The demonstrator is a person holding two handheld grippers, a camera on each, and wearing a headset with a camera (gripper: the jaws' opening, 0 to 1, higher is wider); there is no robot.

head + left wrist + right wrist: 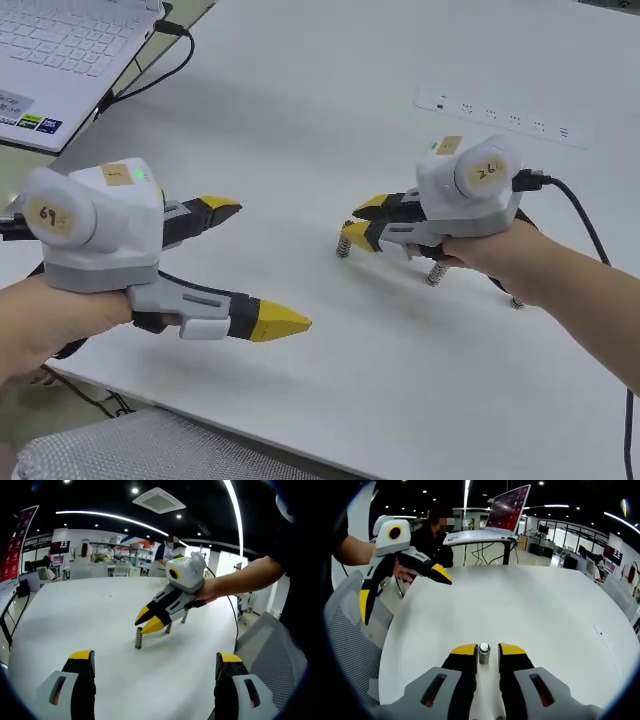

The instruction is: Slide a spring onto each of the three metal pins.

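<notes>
- On the white tabletop (300,100), a little right of its middle, three springs stand upright in a loose row.
- The first spring (344,243) is at the left end of this row. The second spring (436,272) stands just under your right hand. The third spring (516,300) shows partly beneath your right forearm.
- I cannot tell whether a metal pin sits inside each spring; the coils hide it.
- Your right gripper (362,222) is low over the tabletop and points at the first spring.
- Its jaws are narrow, with a small gap between them. In the right gripper view the top of the first spring shows in this gap, at the yellow tips, with a little free space on one side.
- From the left gripper view, the same spring stands on the tabletop just below those tips. I cannot tell if either jaw touches it.
- Your left gripper (250,262) is near the front edge of the tabletop, well apart from the springs.
- Its jaws are spread wide over bare tabletop, and they point toward the right gripper.
- An open laptop (60,50) sits at the far left corner, and a black cable (150,75) runs from its side.
- A white power strip (500,118) lies flat beyond the right gripper.
- A grey mesh chair (150,450) shows below the front edge of the tabletop.
</notes>
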